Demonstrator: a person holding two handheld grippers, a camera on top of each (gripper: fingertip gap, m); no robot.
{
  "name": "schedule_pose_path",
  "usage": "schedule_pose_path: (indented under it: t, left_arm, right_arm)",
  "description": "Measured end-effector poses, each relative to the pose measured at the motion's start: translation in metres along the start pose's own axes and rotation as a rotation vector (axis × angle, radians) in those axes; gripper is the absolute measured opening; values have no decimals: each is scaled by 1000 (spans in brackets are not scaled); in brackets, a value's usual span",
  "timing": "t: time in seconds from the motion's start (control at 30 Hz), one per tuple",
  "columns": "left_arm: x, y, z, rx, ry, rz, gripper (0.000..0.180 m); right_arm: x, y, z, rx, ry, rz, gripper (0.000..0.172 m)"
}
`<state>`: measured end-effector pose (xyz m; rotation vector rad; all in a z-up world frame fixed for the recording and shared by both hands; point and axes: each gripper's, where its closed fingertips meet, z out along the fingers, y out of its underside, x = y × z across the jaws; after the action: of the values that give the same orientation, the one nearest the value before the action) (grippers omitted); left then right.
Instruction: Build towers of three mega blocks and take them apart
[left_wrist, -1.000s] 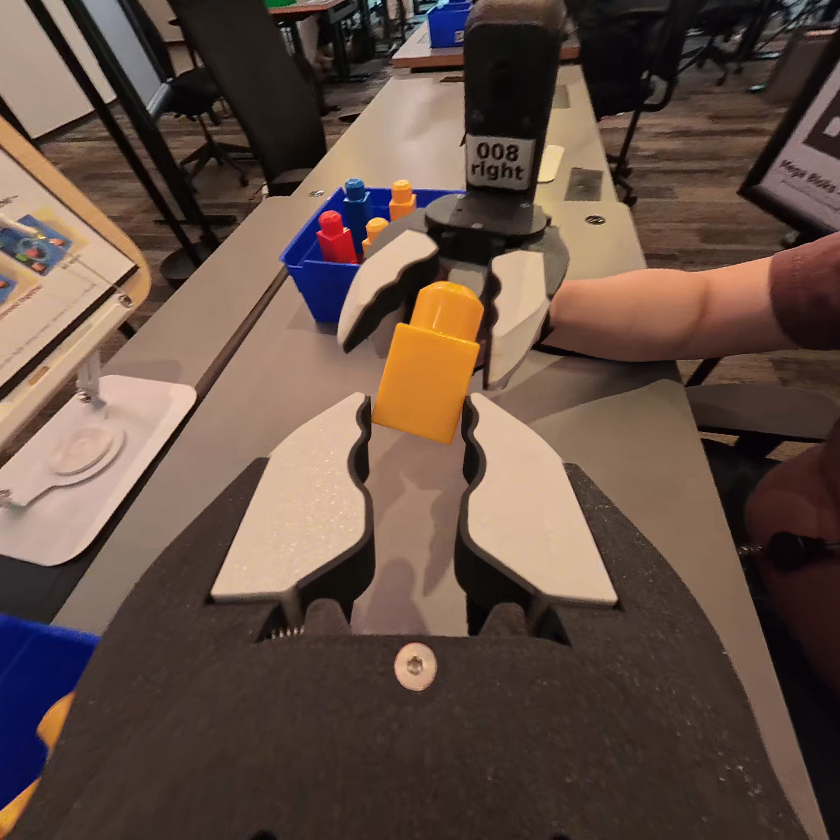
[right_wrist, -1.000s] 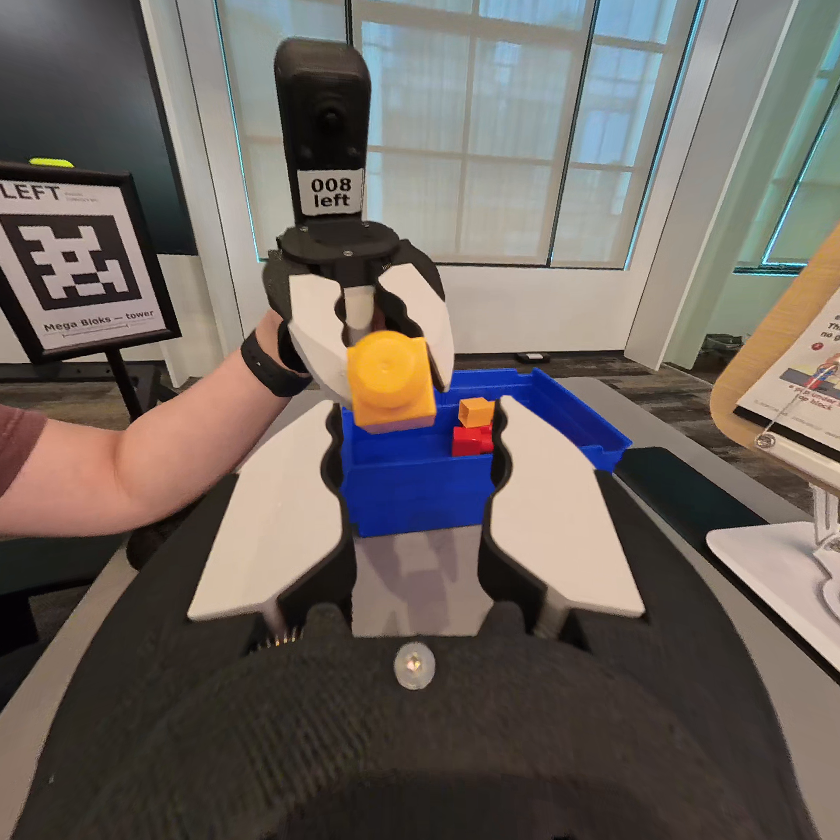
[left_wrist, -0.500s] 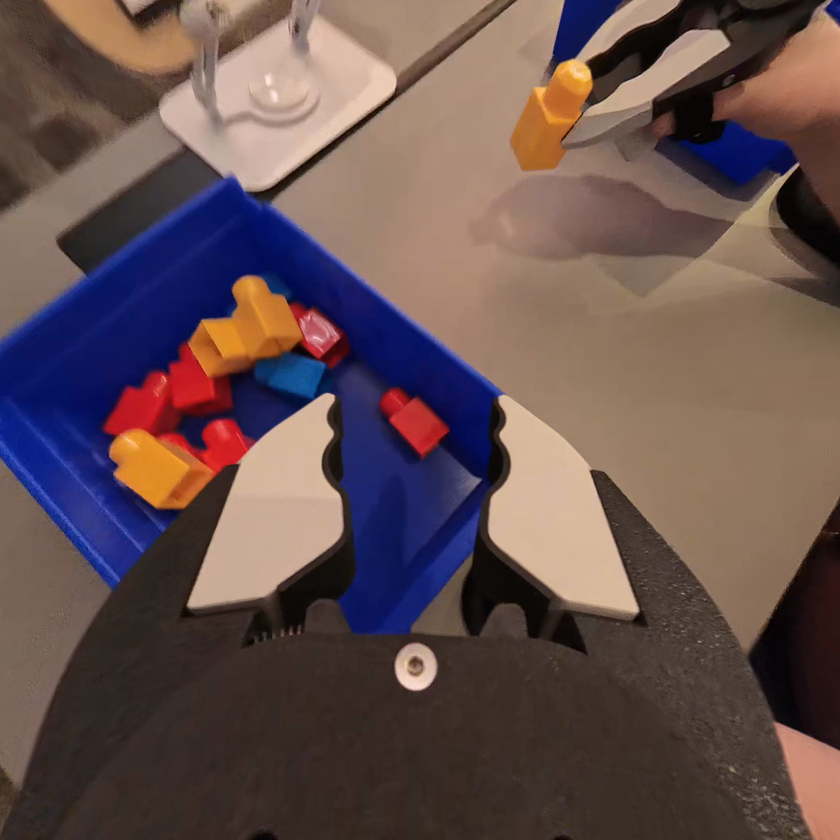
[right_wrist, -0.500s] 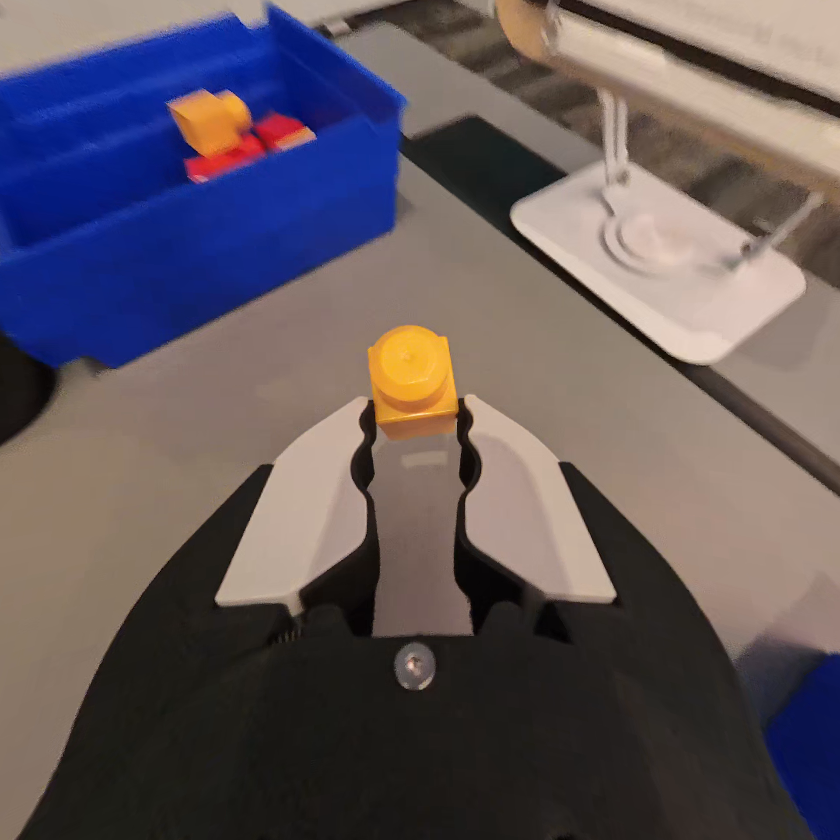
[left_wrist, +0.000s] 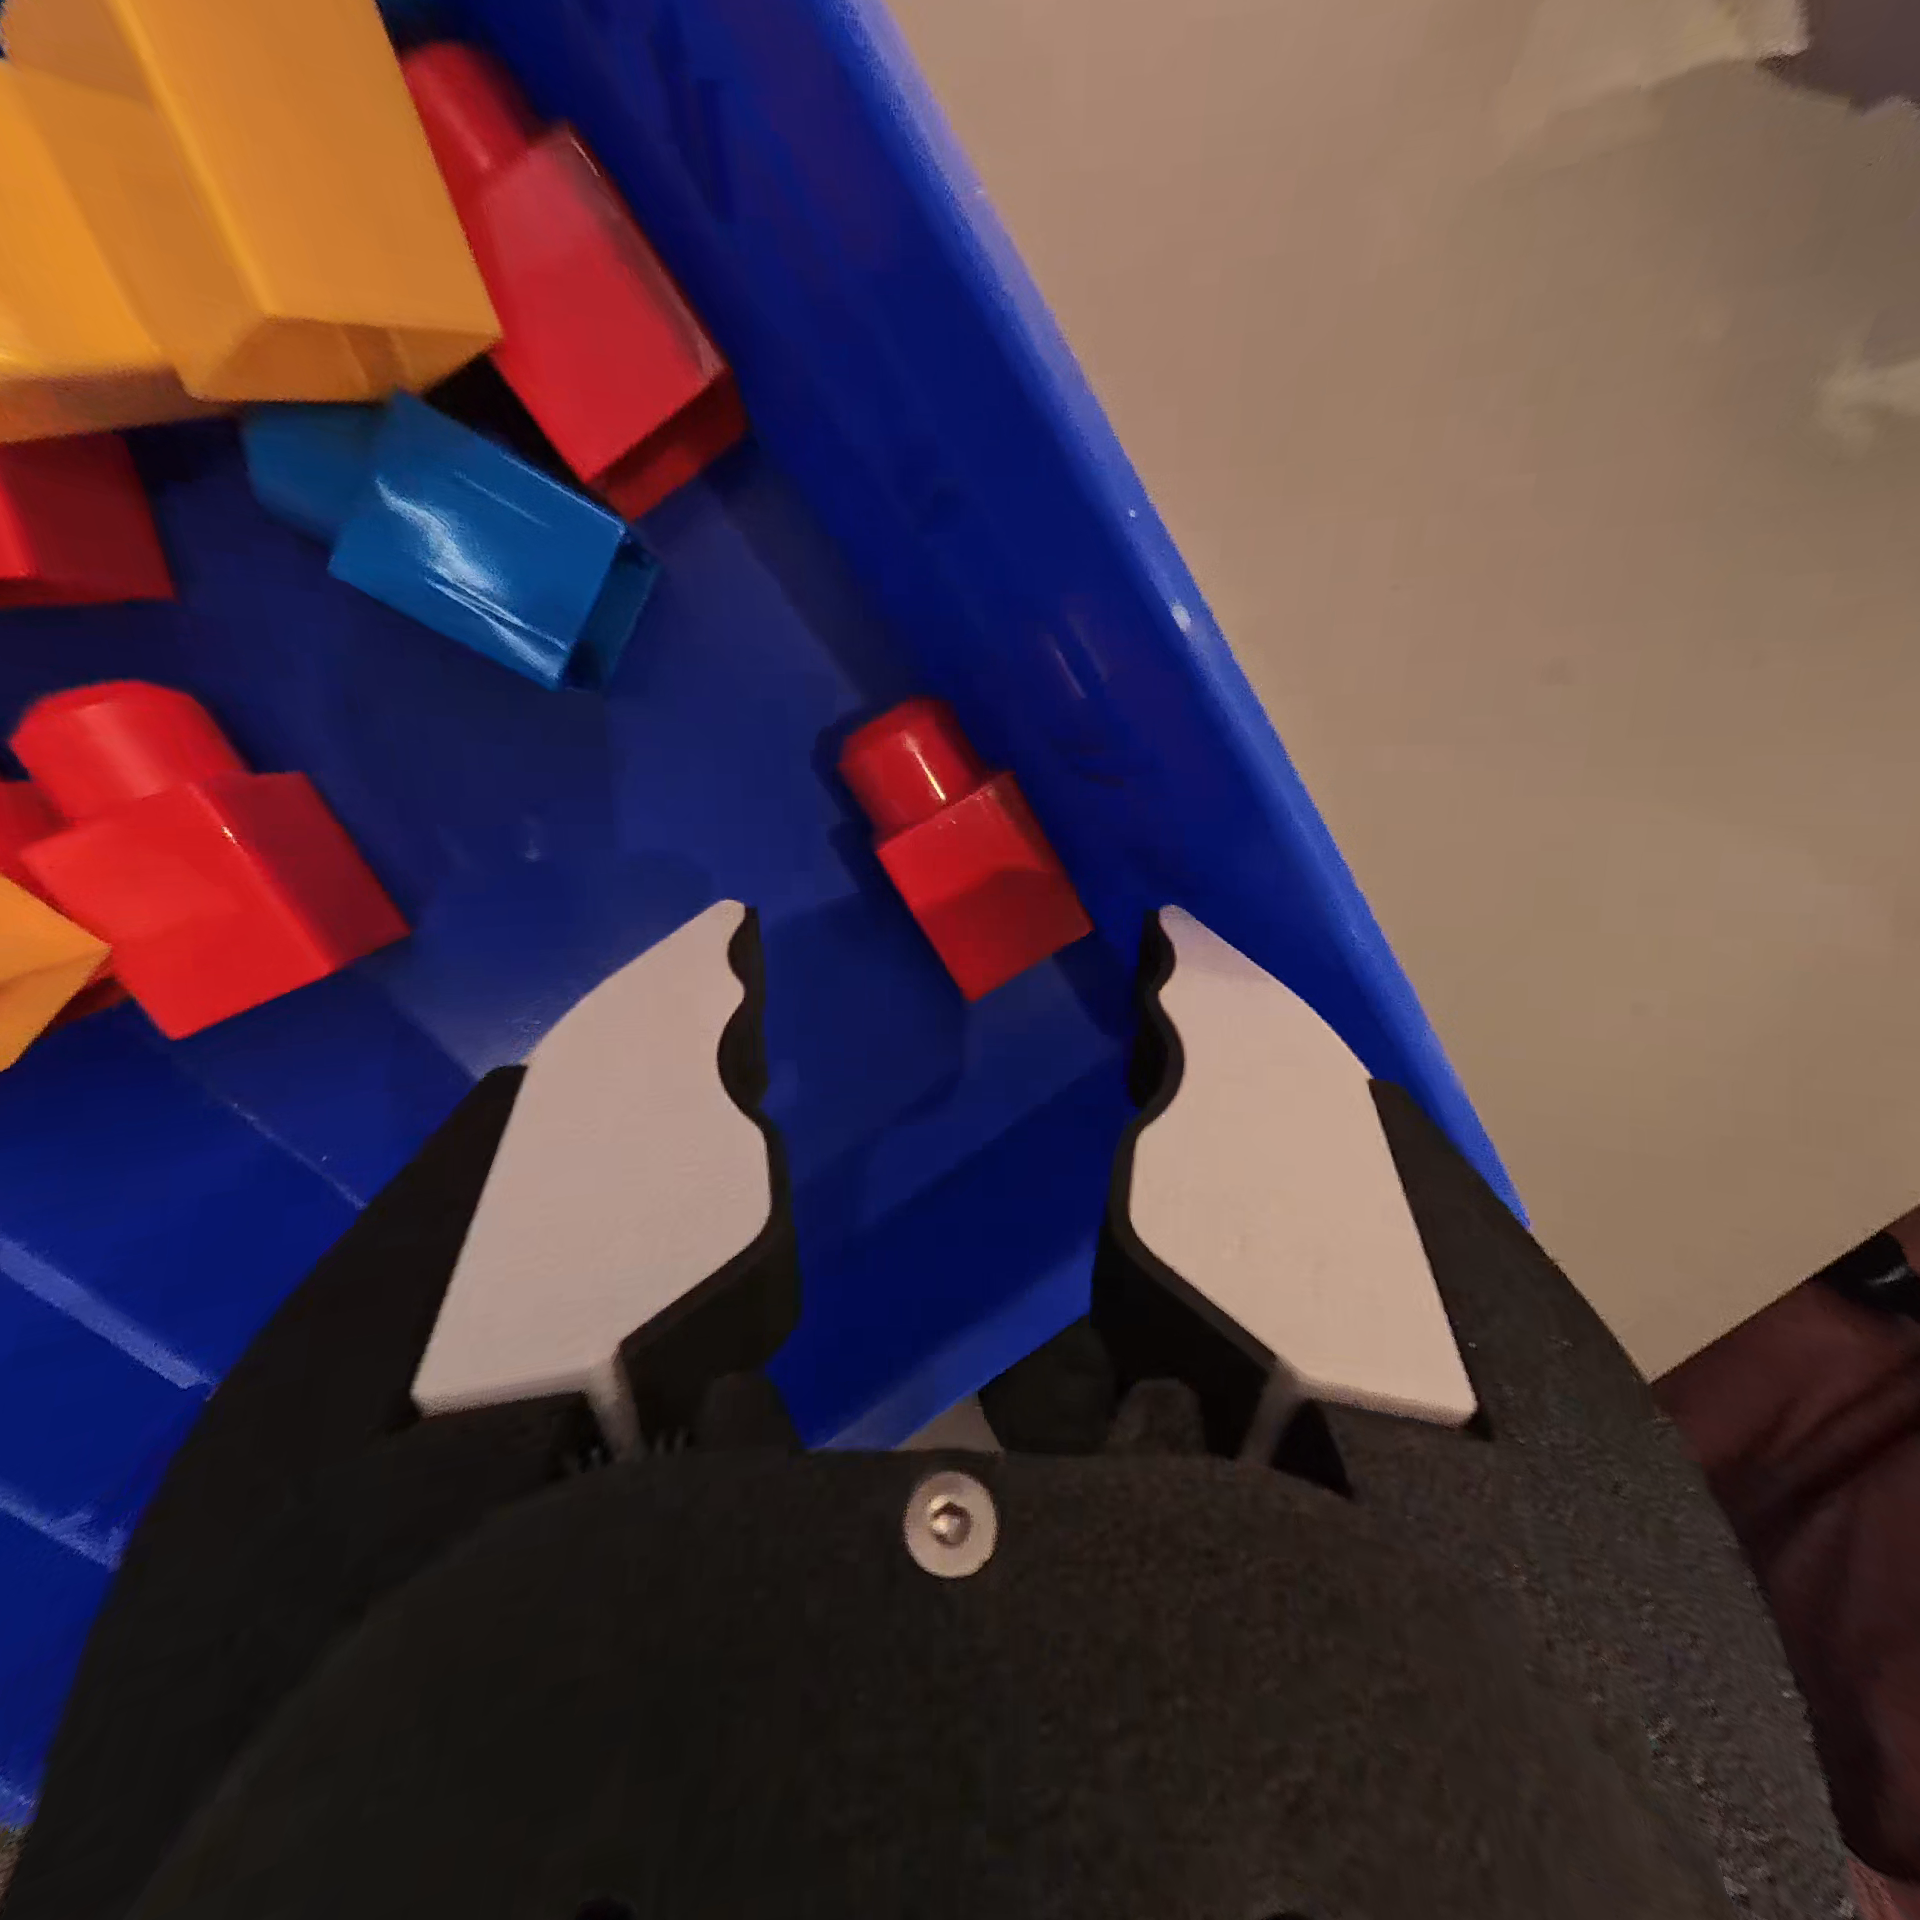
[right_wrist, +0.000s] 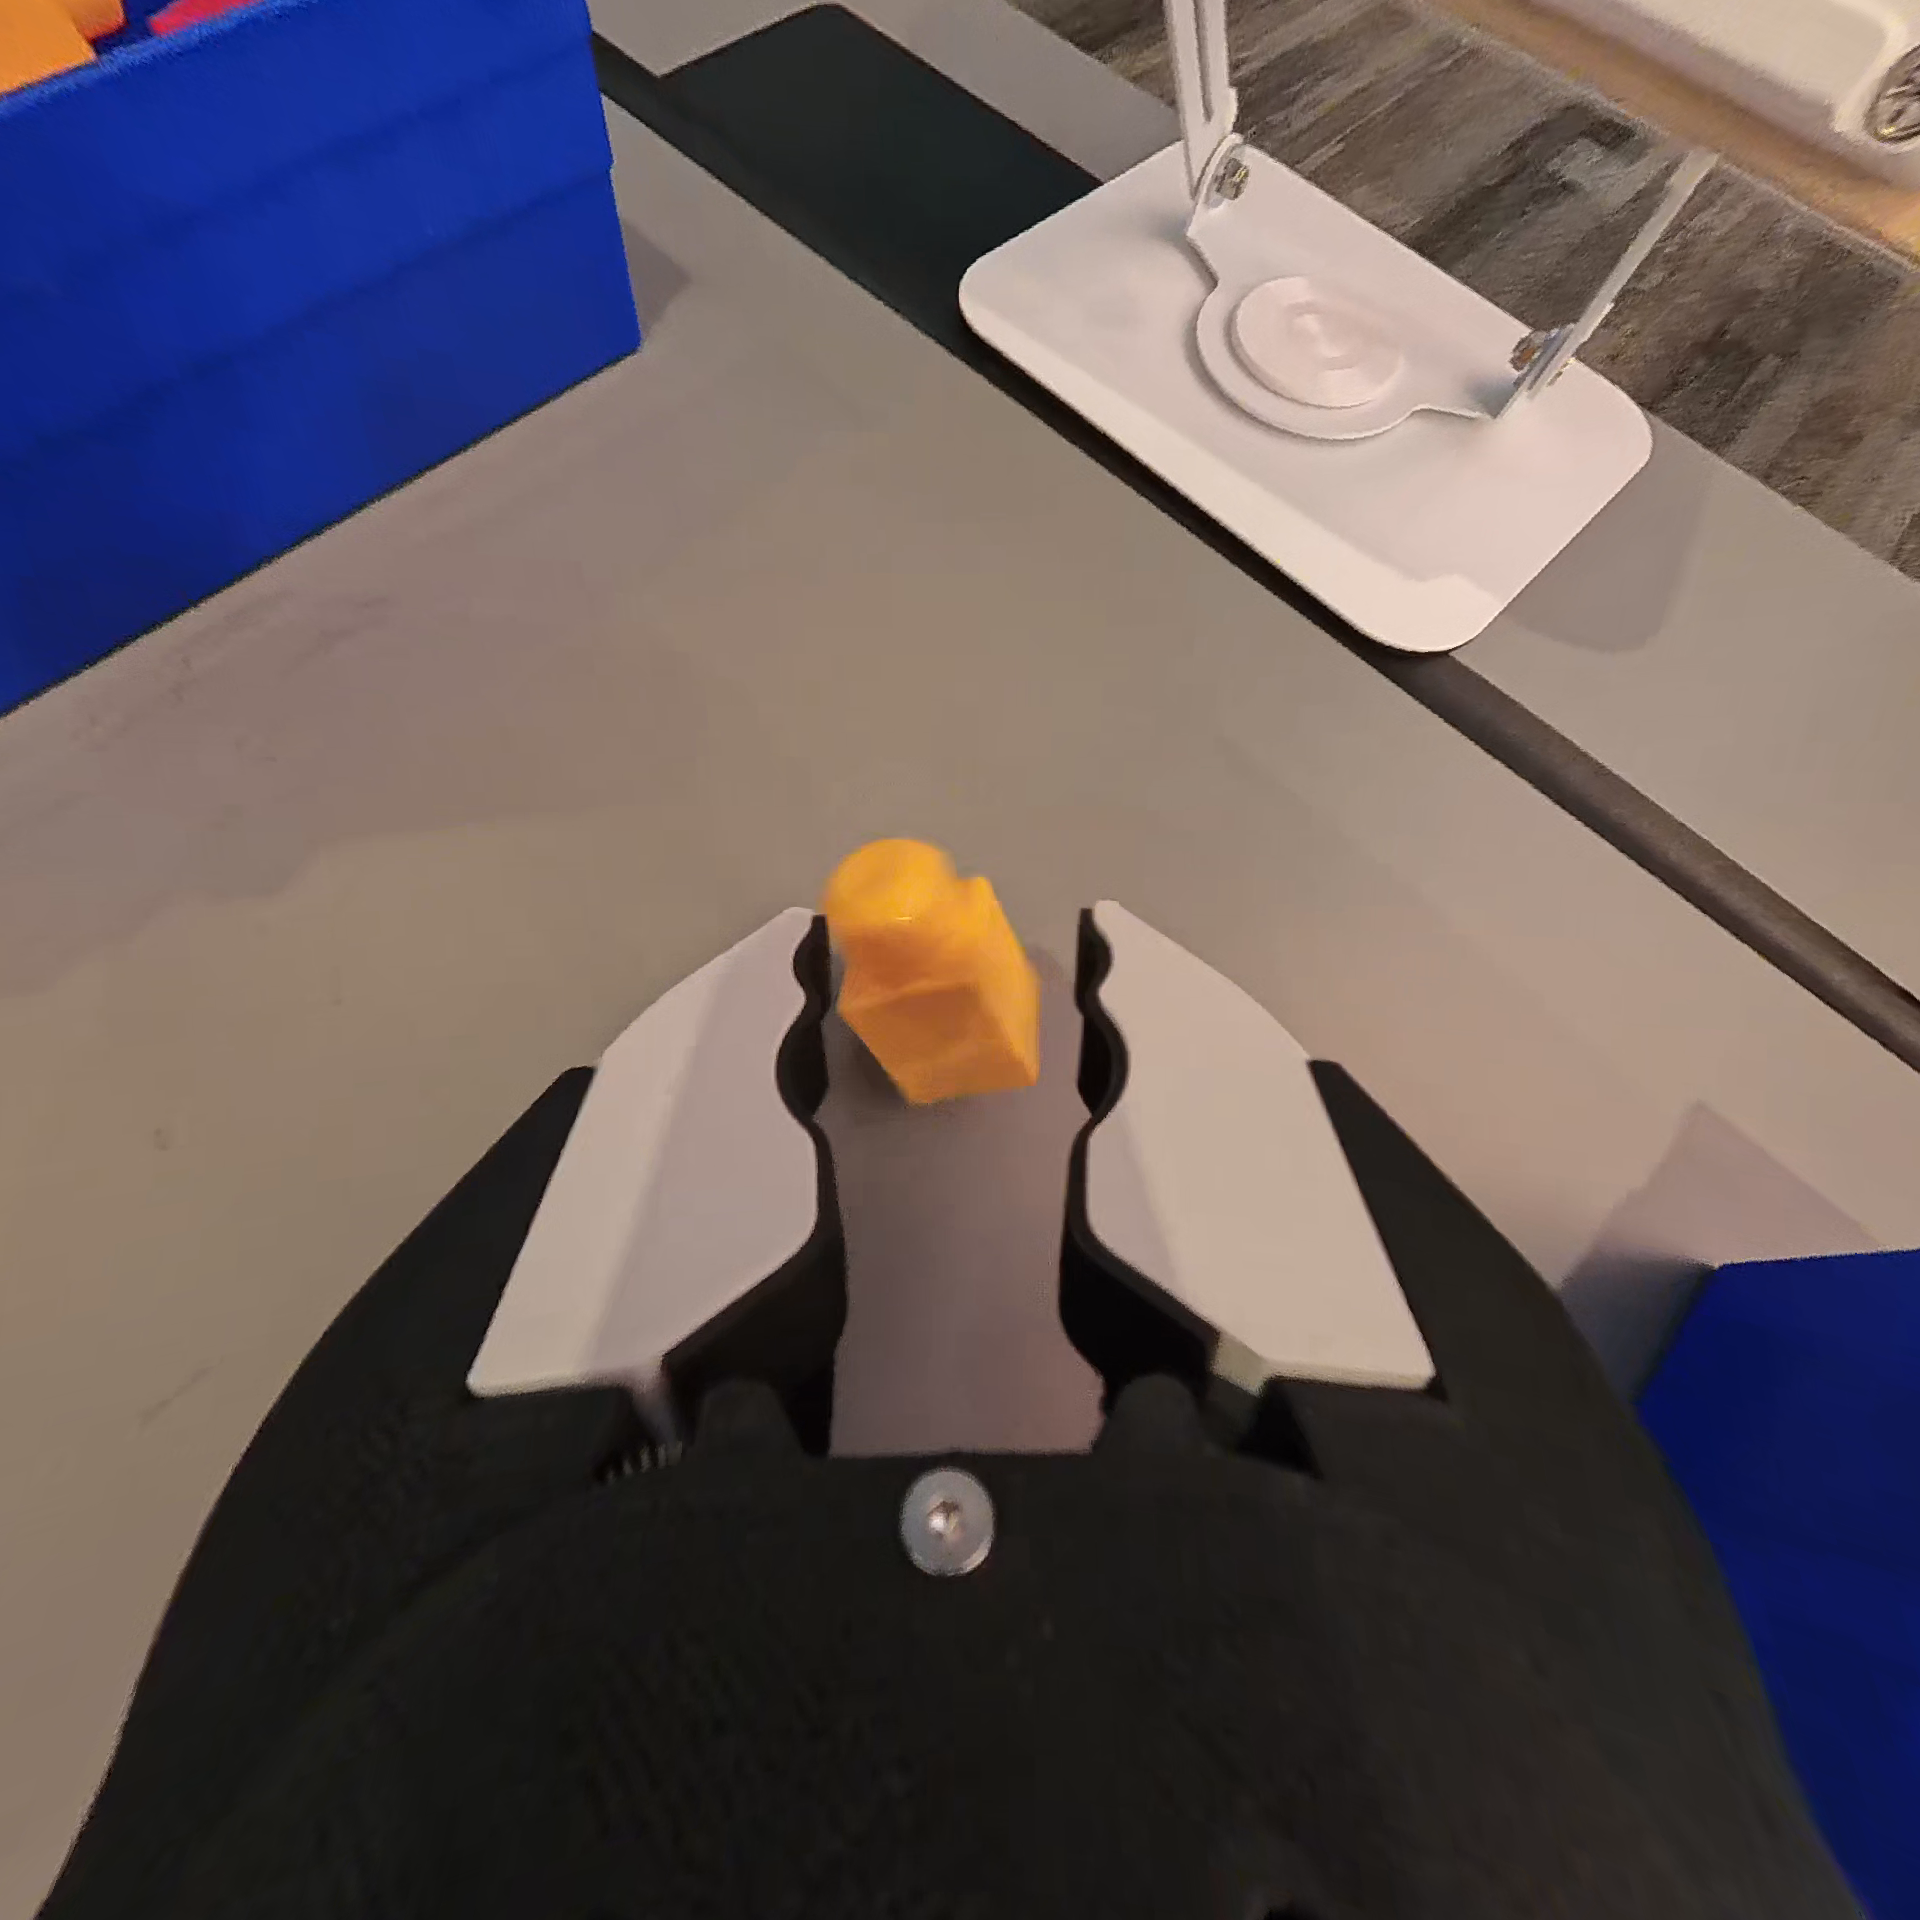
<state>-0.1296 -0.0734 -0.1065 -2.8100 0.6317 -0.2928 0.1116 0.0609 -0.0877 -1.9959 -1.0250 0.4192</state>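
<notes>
My left gripper (left_wrist: 951, 912) is open and empty, low inside the blue bin (left_wrist: 935, 416). A small red block (left_wrist: 966, 862) lies on its side on the bin floor just ahead of the fingertips, against the right wall, with neither pad touching it. My right gripper (right_wrist: 953, 914) is open just above the grey table (right_wrist: 727, 675). An orange block (right_wrist: 935, 987) stands tilted and blurred between its pads. It is close to the left pad, and a clear gap separates it from the right pad.
The bin also holds yellow blocks (left_wrist: 260, 208), a blue block (left_wrist: 478, 540) and more red blocks (left_wrist: 187, 862). In the right wrist view a blue bin (right_wrist: 291, 260) stands far left, a white stand base (right_wrist: 1309, 395) far right, and another blue bin (right_wrist: 1808, 1340) near right.
The orange block passed from my left gripper to my right. My left gripper swung down into the bin and opened wider. My right gripper lowered the block to the table and opened, and the block tipped.
</notes>
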Motion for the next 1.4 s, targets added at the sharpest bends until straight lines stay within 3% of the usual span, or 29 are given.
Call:
schedule_pose_path:
  t: [0.1,0.4,0.57,0.73,0.83,1.07,1.23,1.33,1.4]
  left_arm:
    - [-1,1,3,-13,1,-9,69]
    - [-7,7,19,-97,-40,-6,69]
    - [-5,7,20,-98,-23,-1,67]
    - [-10,14,18,-110,-20,-12,69]
    - [-17,17,15,-111,-34,-23,67]
    - [-39,29,5,-107,-99,-65,64]
    - [-32,21,-4,-24,-50,-23,61]
    - [-22,14,-7,7,-19,30,63]
    - [-18,13,-6,4,-24,76,63]
  right_arm:
    - [4,-2,-2,6,25,-2,58]
    - [-2,-2,-1,9,3,-17,58]
    - [-26,-6,5,43,-93,-145,61]
    - [-28,-1,16,38,-80,-270,65]
    - [-21,2,27,-11,-67,-320,65]
    - [-18,34,45,-226,-115,-144,63]
    - [-54,47,26,-302,-250,-133,54]
    - [-24,33,26,-279,-22,-274,54]
    - [-12,23,34,-229,44,-318,64]
